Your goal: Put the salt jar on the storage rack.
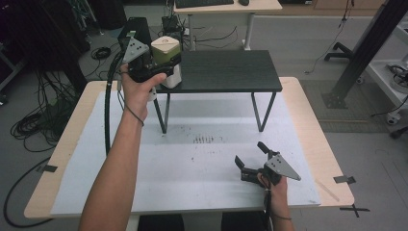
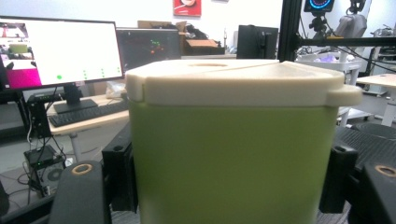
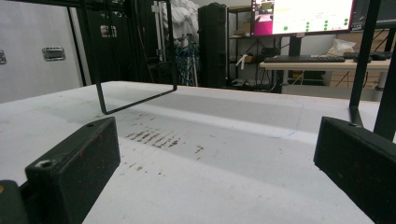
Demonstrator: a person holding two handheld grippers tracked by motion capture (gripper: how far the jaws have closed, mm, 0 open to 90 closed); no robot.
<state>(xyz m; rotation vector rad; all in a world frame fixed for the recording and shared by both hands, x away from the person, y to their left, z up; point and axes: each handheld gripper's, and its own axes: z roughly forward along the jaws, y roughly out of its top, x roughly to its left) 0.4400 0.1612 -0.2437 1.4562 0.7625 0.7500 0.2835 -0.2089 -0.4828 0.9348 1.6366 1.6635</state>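
Note:
A green container (image 1: 167,57) with a cream lid stands on the left end of a small black raised table (image 1: 226,72). My left gripper (image 1: 168,66) reaches it from the left, held by a hand, with one jaw on each side of its body. In the left gripper view the container (image 2: 233,154) sits between the two black pads (image 2: 120,177), which touch its sides. My right gripper (image 1: 250,153) rests low over the white mat near the front right. Its jaws are spread wide with nothing between them, as the right gripper view (image 3: 215,144) shows.
The black table stands on thin metal legs (image 1: 166,115) over a white mat (image 1: 192,163) that covers a wooden tabletop. Dark scuff marks (image 1: 204,139) dot the mat's middle. Cables (image 1: 33,125) lie on the floor at the left. A desk with monitor and keyboard (image 2: 84,114) stands beyond.

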